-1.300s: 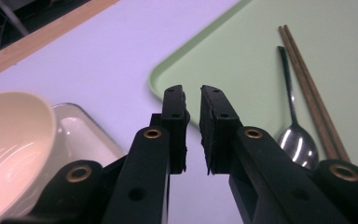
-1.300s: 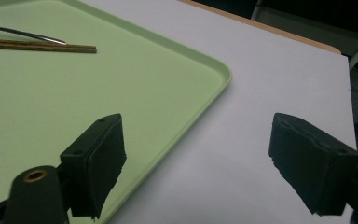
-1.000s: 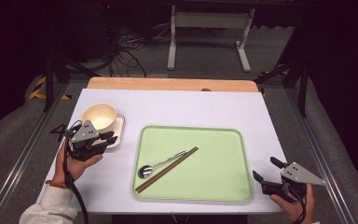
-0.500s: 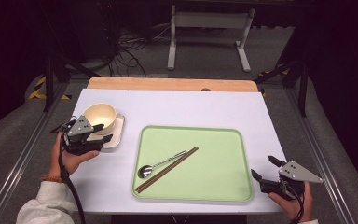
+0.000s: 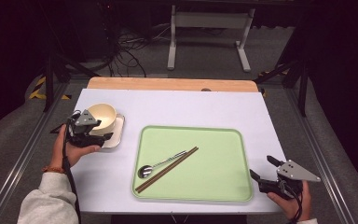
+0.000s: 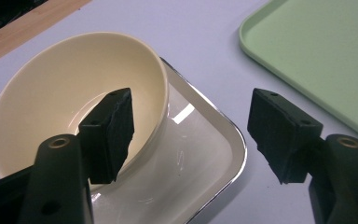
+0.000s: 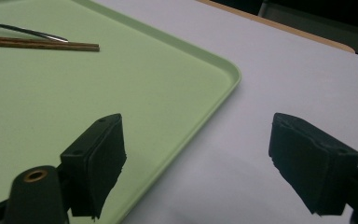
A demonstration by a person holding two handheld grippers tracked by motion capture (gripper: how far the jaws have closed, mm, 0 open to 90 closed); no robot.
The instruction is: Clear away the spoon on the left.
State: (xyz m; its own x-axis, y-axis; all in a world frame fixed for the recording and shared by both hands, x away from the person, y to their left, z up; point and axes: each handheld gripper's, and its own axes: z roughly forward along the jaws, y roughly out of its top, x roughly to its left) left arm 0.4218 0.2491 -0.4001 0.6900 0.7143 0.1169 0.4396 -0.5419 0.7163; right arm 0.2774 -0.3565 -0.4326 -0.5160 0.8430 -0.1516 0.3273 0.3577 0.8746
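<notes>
Your left gripper (image 5: 103,136) sits at the cream bowl (image 5: 102,116), its jaws spread and just opened wider: one pad (image 6: 109,133) hangs inside the bowl, the other outside over the small white tray (image 6: 205,161), neither pressing the rim. The bowl stands upright, mouth up, on that tray at the table's (image 5: 177,107) left; the tray's long axis runs away from you. Your right gripper (image 5: 264,168) rests open just beside the green tray's (image 5: 214,140) near right corner.
</notes>
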